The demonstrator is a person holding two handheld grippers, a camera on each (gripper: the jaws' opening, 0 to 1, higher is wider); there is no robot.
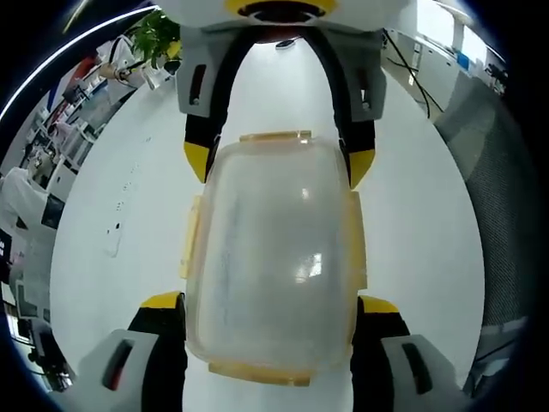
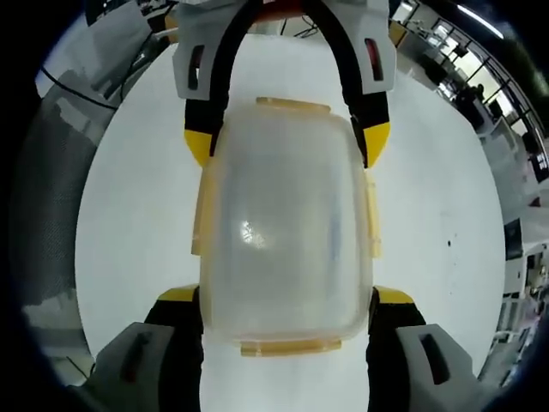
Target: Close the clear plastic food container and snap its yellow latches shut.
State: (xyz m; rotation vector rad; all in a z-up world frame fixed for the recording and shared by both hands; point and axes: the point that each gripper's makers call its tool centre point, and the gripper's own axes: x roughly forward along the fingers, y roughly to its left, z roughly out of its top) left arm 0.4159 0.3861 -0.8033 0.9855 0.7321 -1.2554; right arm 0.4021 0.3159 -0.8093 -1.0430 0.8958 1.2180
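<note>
While the white desk (image 1: 103,223) carried it, the clear container (image 1: 273,257) sat lid-on between both claws. Left claw (image 1: 271,302) and right claw (image 2: 286,296) each gripped one end. A plant (image 1: 154,36) showed in the left gripper view.

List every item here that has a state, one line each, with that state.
clear plastic food container: lid on top, resting on the white table, held from both ends.
yellow latches: lying against the sides; cannot tell whether they are snapped.
left gripper: jaws around the container's near end.
right gripper: jaws around the opposite end.
</note>
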